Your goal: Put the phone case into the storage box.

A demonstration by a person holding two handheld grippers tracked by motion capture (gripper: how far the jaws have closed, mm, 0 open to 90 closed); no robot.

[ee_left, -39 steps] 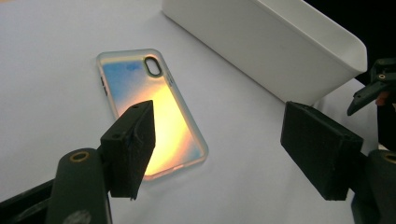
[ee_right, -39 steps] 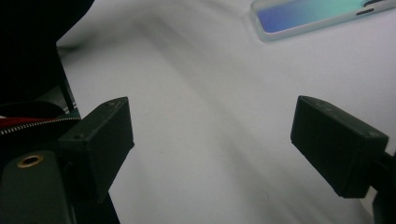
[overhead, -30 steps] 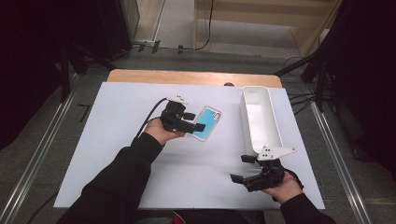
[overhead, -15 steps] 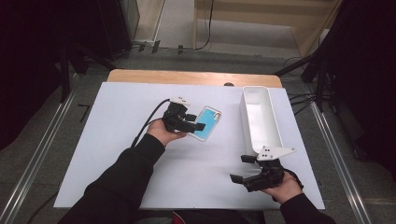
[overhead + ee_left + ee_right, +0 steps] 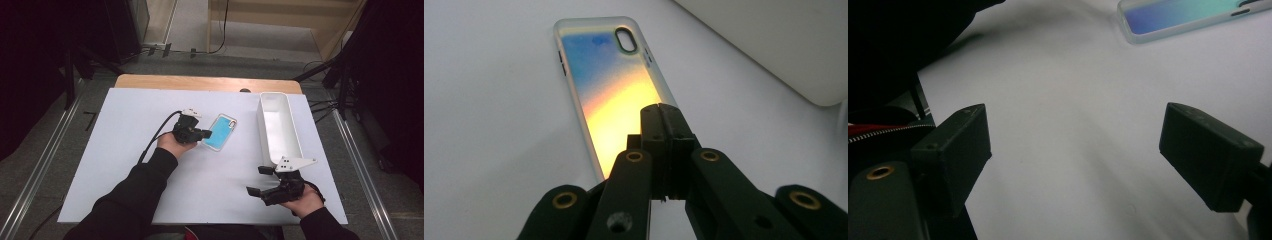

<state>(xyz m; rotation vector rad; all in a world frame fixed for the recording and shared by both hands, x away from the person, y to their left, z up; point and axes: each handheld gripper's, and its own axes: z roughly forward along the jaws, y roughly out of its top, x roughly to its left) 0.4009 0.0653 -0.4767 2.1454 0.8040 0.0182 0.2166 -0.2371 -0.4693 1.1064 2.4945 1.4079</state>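
A white tabletop (image 5: pixel 125 165) takes up the middle of the high view. One long white tray (image 5: pixel 278 126) lies right of centre, empty. One phone case (image 5: pixel 220 132), blue to yellow and iridescent, lies flat at centre, just left of the tray and apart from it.

Two tongs are in use. The left tongs (image 5: pixel 205 134) sit at the case's near end, their jaws having just closed; in the left gripper view (image 5: pixel 663 112) they meet tip to tip over the case's edge, with nothing visibly between them. The right tongs (image 5: pixel 261 181), at lower right, stand wide and empty.

The risk, as I judge it: shut tips have no grip on the flat, slick case, so a push could skid it towards the tray.
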